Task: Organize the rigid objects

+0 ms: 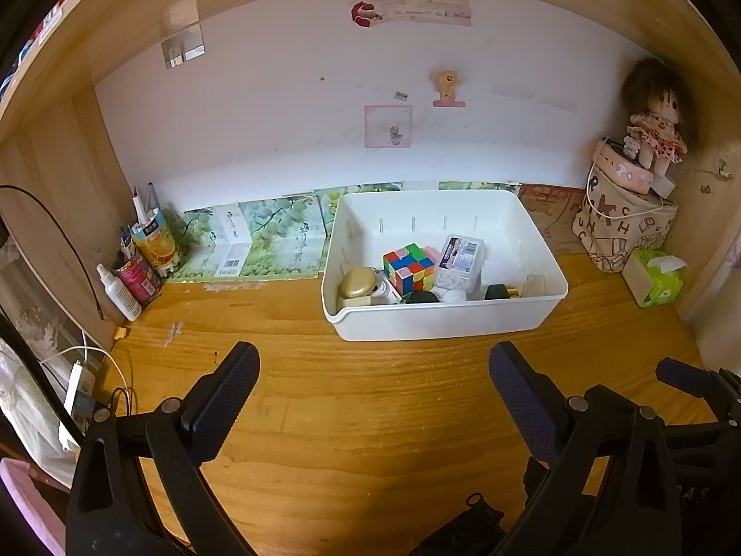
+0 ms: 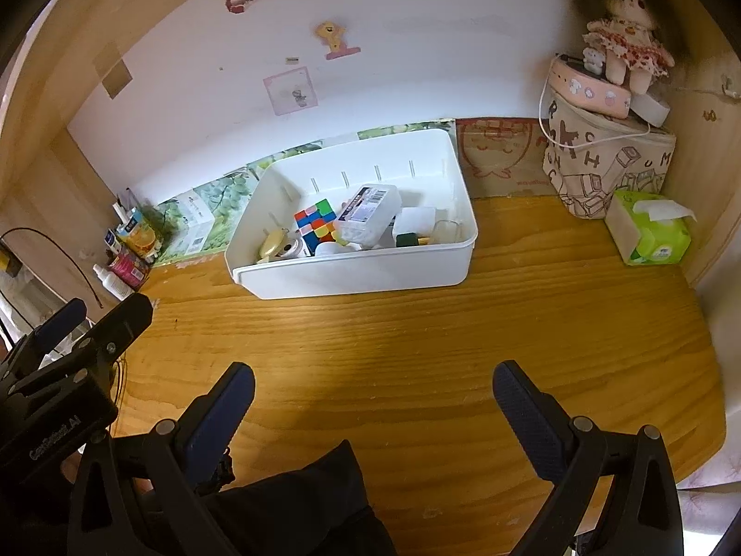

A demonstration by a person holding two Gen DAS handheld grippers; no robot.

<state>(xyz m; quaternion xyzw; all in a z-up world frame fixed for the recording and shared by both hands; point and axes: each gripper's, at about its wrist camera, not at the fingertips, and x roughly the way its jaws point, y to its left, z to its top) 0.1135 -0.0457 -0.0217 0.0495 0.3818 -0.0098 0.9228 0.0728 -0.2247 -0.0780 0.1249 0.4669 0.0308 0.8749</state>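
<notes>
The left claw (image 1: 374, 398) hangs spread wide and empty above the bare front of the wooden table (image 1: 370, 417), and the right claw (image 2: 374, 410) is the same, fingers apart with nothing between them, well short of the white bin (image 2: 352, 273). The task looks close to done: no loose rigid item shows on the open wood in either view, and everything small sits inside the bin, which stands toward the back of the table against the wall. What remains, if anything, seems to be drawing the claws away or tidying the pile. Within the bin the things crowd its near half while the far half is bare. Largest is a clear plastic box (image 1: 461, 262) with a barcode label, lying tilted on the heap; just beside it to the left sits the colourful puzzle cube (image 1: 409, 268); further left lies a gold round lid or compact (image 1: 357, 282); a dark small block (image 1: 498, 291) rests near the front wall, with a white cap-like piece beside it that is too small to name.
</notes>
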